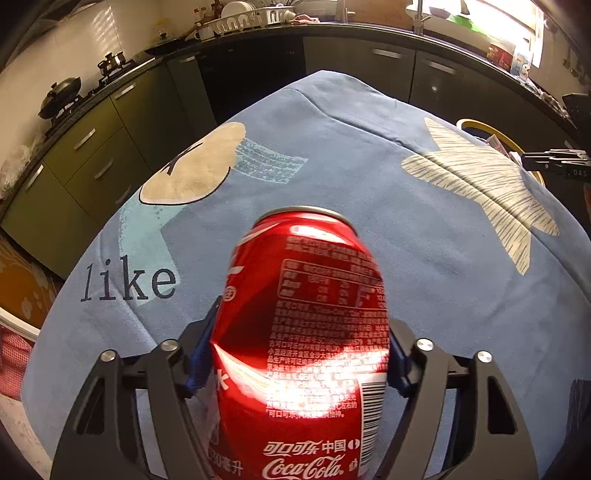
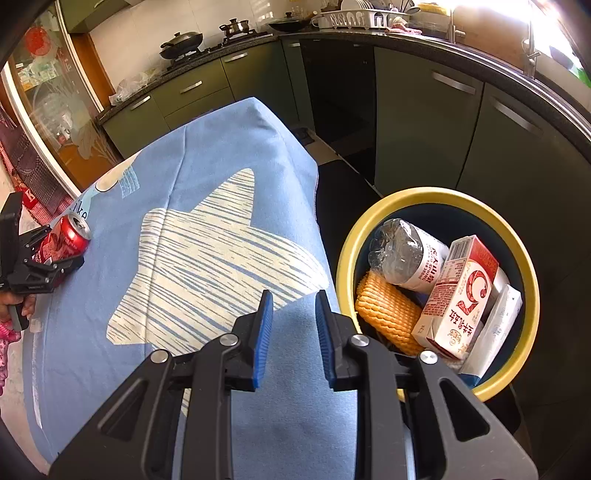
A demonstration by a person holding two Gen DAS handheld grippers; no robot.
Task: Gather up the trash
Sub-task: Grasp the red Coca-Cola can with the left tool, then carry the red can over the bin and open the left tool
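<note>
A red Coca-Cola can (image 1: pixel 306 314) lies on its side on the blue tablecloth (image 1: pixel 369 166), top pointing away. My left gripper (image 1: pixel 303 332) is shut on it, a blue pad against each side. The right wrist view shows the same can (image 2: pixel 68 236) in the left gripper (image 2: pixel 48 258) at the table's far left, held by a hand. My right gripper (image 2: pixel 293 306) hovers over the table's right edge, its blue pads a small gap apart with nothing between them. Beside it stands a yellow-rimmed bin (image 2: pixel 436 194) holding a crushed plastic bottle (image 2: pixel 406 254), a red-and-white carton (image 2: pixel 461 295) and an orange wafer pack (image 2: pixel 388 314).
Green kitchen cabinets (image 2: pixel 424 122) with a dark countertop wrap around behind the table. A wok (image 2: pixel 181 42) sits on the stove and a dish rack (image 2: pixel 362 16) on the counter. The bin's rim (image 1: pixel 480 125) and part of the right gripper (image 1: pixel 554 162) show at the right of the left wrist view.
</note>
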